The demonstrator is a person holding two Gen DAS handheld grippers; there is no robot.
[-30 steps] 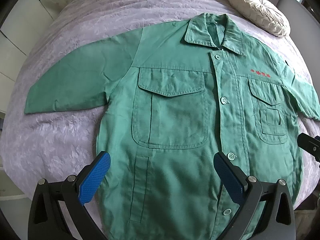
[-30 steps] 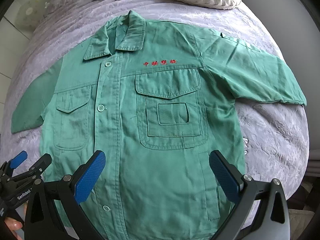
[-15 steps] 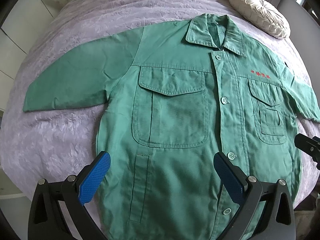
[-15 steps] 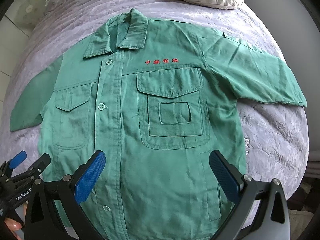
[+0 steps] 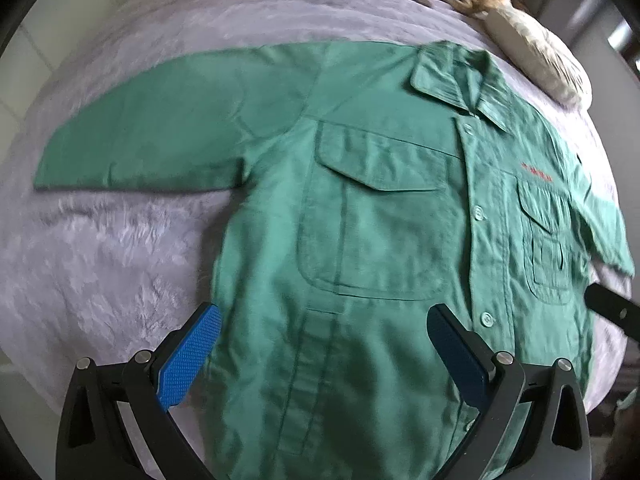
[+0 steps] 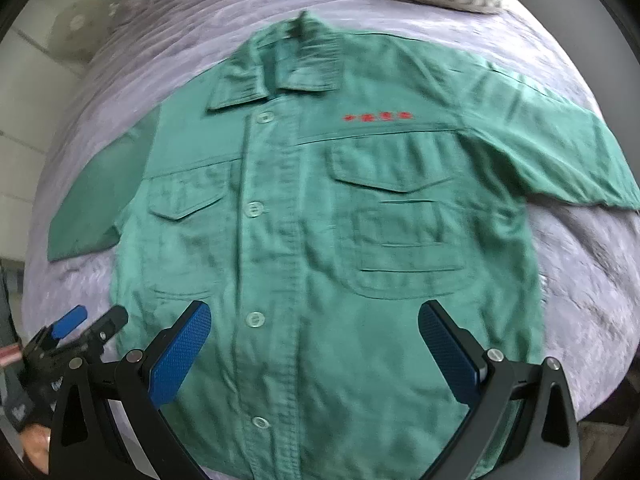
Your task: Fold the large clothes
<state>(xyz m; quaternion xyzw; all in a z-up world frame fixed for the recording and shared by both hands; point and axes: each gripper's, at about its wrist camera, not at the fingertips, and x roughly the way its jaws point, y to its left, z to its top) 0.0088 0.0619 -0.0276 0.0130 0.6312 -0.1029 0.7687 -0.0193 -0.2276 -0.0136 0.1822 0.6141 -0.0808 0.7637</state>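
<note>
**Green work shirt spread flat, first fold not yet begun**

A bed with a lilac textured cover point(image 5: 120, 280) carried the green shirt point(image 5: 380, 240), lying buttoned, face up, with both sleeves spread out sideways. The left hand-held gripper point(image 5: 324, 356) and the right hand-held gripper point(image 6: 314, 350) hung above the lower part of the shirt, jaws spread wide, holding nothing. A clean fold probably called for pinching a sleeve end or side seam at its edge, both layers together. The hem lay hidden behind the grippers; blur made the red lettering point(image 6: 378, 117) unreadable.
</note>
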